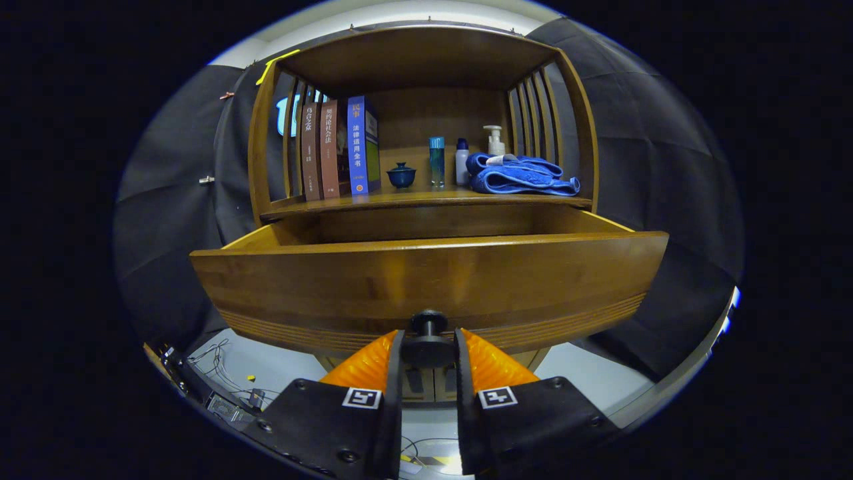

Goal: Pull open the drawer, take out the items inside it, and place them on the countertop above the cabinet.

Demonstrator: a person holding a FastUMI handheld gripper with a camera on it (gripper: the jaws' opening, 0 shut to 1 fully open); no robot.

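Wooden drawer (pixel 426 280): pulled well out of the cabinet; its front panel is seen close ahead of the gripper, and its inside is hidden behind that panel.
Gripper (pixel 428 347): the fingers are closed on the dark knob (pixel 428 333) at the lower middle of the drawer front, one finger pressed against each side of it.
Step in hand: the opening pull is judged to be at or near its end.
Items in drawer: not visible from this low angle; their number and kind cannot be told.
Next move: the knob is to be released, the gripper backed off and raised above the front edge so that the inside can be seen.
Countertop (pixel 373 199): the shelf above the drawer is already occupied by books (pixel 336 147), a small cup (pixel 401 175), bottles (pixel 460 157) and a blue towel (pixel 523 177).
Open room: bare wood is seen along the front strip and around the cup.
Edges: the drawer's top rim and the countertop lip just behind it must be cleared during lifting.
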